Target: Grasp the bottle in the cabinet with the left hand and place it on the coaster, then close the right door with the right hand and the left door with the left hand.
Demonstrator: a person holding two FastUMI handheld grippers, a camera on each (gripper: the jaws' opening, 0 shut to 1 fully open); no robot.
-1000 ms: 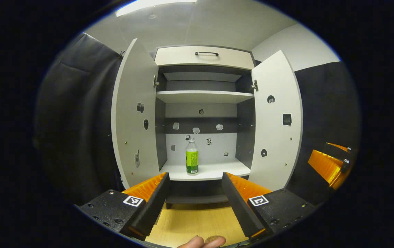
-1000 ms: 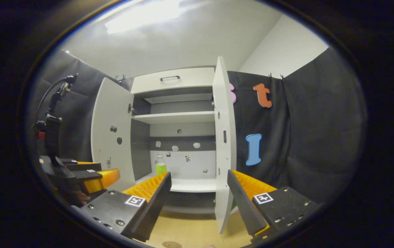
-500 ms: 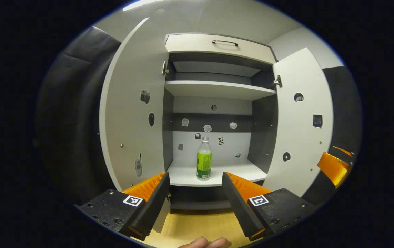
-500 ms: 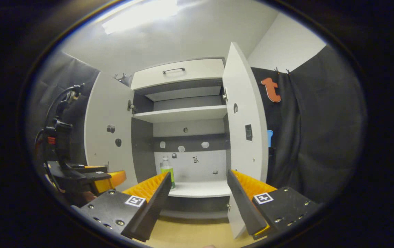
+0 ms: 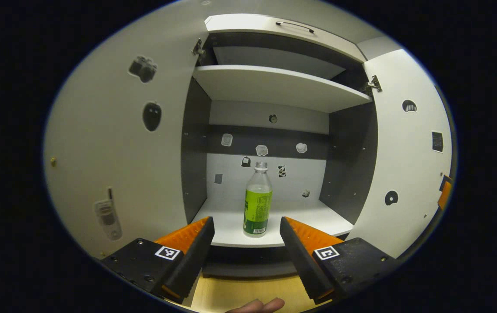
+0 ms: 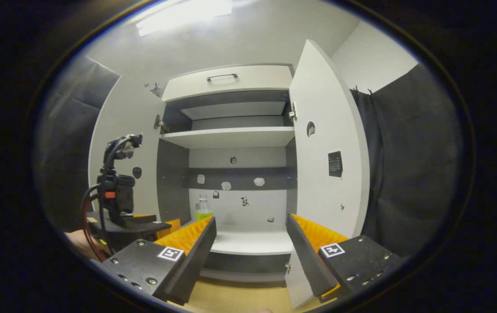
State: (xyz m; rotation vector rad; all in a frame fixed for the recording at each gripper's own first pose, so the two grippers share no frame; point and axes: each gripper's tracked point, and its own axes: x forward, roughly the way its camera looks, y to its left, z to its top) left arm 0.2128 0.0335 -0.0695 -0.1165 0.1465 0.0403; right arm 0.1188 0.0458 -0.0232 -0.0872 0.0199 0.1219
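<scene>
left gripper view looks straight into the open cabinet [image 5: 274, 82], where the bottle [image 5: 257, 200] stands upright on the lower shelf [image 5: 309, 217], its long axis vertical and its pale cap pointing up at the shelf above. the clear bottle wears a green label with a small barcode near its foot; the print is too small to make out. the left gripper [image 5: 245, 237] is held level and aimed at the bottle, its two black-and-orange fingers spread wide apart with the bottle seen in the gap between them, near but not touching. each finger base carries a square black-and-white marker. a fingertip of the person's hand [image 5: 257, 305] shows at the bottom edge over the wooden floor [image 5: 239, 293]. the left door [image 5: 113, 143] and the right door [image 5: 405, 152] both stand open, with small picture stickers on their inner faces. right gripper view shows the right gripper [image 6: 251, 237] held level in front of the cabinet, fingers likewise spread wide and holding nothing, just beside the open right door [image 6: 326, 143]. the bottle [image 6: 203, 209] is partly hidden behind its left finger, and the left gripper [image 6: 144, 226] with its cabled camera mount sits at the left.
</scene>
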